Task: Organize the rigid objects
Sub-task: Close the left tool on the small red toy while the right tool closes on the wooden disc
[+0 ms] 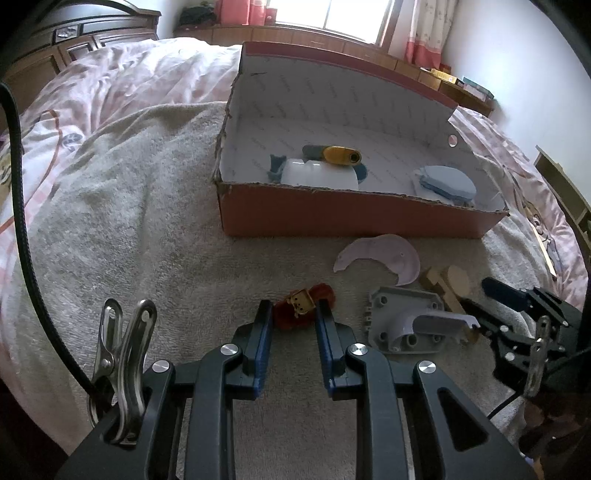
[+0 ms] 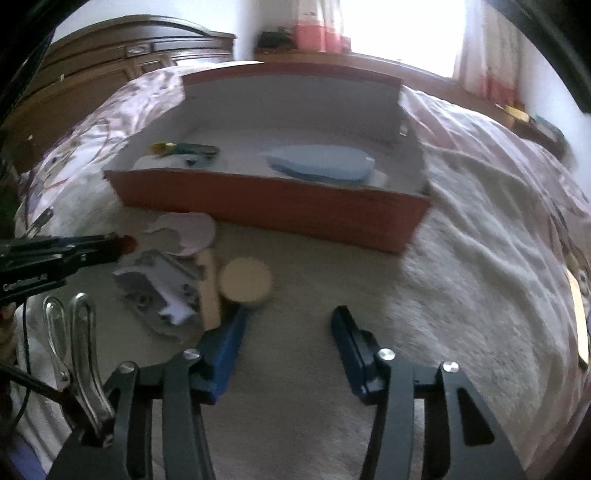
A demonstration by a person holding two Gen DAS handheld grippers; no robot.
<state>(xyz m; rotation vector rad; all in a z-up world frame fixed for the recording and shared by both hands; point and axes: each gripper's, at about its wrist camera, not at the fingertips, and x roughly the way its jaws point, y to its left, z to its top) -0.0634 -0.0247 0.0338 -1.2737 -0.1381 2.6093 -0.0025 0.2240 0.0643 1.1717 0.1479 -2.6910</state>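
A red cardboard box [image 1: 354, 216] [image 2: 273, 201] stands on a beige towel and holds a white container [image 1: 319, 173], a yellow and grey tool [image 1: 334, 154] and a light blue flat piece [image 1: 448, 181] [image 2: 321, 162]. In front of it lie a small red and yellow toy [image 1: 303, 305], a lilac curved piece [image 1: 384, 256] [image 2: 186, 232], a grey bracket [image 1: 404, 317] [image 2: 157, 291] and wooden pieces [image 1: 448, 284] [image 2: 243, 282]. My left gripper [image 1: 291, 310] is open with its fingers either side of the toy. My right gripper [image 2: 291, 317] is open and empty, just right of the wooden pieces.
The towel [image 1: 129, 206] covers a bed with a pink quilt [image 1: 118, 81]. A wooden headboard [image 1: 74, 44] stands at the back left. A window [image 1: 332, 14] and a low wooden ledge are behind the box. My right gripper shows in the left wrist view [image 1: 517, 314].
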